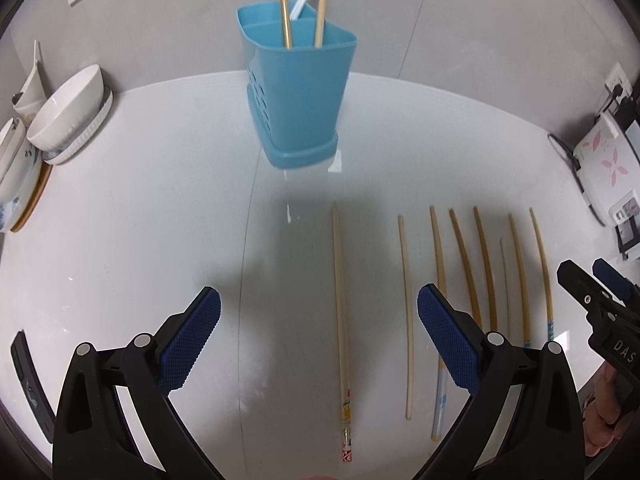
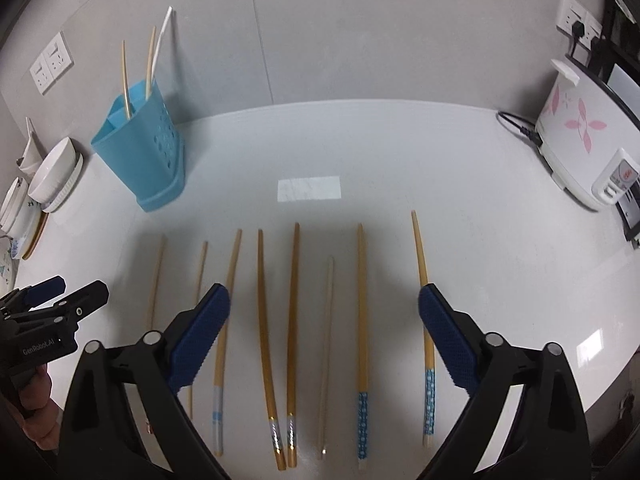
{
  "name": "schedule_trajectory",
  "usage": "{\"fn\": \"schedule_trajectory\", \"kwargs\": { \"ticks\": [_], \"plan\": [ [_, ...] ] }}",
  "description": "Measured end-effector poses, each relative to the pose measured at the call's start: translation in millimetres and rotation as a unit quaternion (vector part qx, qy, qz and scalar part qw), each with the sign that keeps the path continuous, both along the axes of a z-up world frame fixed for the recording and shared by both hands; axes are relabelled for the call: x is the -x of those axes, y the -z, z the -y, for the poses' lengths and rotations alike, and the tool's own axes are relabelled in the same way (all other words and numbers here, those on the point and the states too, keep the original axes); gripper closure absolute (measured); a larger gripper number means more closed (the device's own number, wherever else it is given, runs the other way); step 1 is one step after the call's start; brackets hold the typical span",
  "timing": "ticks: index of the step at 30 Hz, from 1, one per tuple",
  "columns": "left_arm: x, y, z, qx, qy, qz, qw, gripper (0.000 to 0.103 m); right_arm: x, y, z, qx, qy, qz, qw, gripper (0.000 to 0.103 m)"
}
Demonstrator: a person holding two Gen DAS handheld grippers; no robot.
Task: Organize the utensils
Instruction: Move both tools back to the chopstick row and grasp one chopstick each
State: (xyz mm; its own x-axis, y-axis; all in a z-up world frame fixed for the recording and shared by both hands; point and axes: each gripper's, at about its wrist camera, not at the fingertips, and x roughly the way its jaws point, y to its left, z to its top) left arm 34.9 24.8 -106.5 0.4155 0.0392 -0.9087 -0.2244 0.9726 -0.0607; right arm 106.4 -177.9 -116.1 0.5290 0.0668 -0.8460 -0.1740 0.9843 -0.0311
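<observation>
A blue utensil holder [image 1: 296, 92] stands on the white counter, with two bamboo chopsticks [image 1: 285, 12] and a white one in it; it also shows in the right wrist view [image 2: 140, 152]. Several chopsticks lie in a row on the counter [image 2: 292, 340]. My left gripper [image 1: 320, 340] is open and empty above a chopstick with a patterned end [image 1: 340, 320]. My right gripper [image 2: 324, 340] is open and empty above the middle of the row. Each gripper shows at the edge of the other's view: the right one [image 1: 592, 296] and the left one [image 2: 64, 296].
Stacked white bowls and plates [image 1: 68, 116] stand at the left by the wall. A white rice cooker with pink flowers [image 2: 576, 140] and its cord stand at the right. A dark flat object [image 1: 32, 384] lies at the near left edge. Wall sockets are behind.
</observation>
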Motion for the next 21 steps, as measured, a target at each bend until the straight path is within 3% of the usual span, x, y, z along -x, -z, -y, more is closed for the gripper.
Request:
{"fn": "schedule_trajectory", "kwargs": {
  "ticks": [12,16,21],
  "plan": [
    [3.0,43.1,1.1,-0.002,-0.007,-0.063,0.998,0.006,7.3,44.5,8.5,0.017,0.005,-0.076,0.997,0.033],
    [4.7,55.2,1.9,-0.01,-0.006,-0.077,0.997,0.007,4.0,60.1,9.8,0.027,0.013,-0.102,0.994,0.047],
    [4.5,65.6,1.9,-0.014,-0.004,-0.092,0.9956,0.012,1.5,69.4,8.7,0.04,0.019,-0.115,0.992,0.054]
  ]
}}
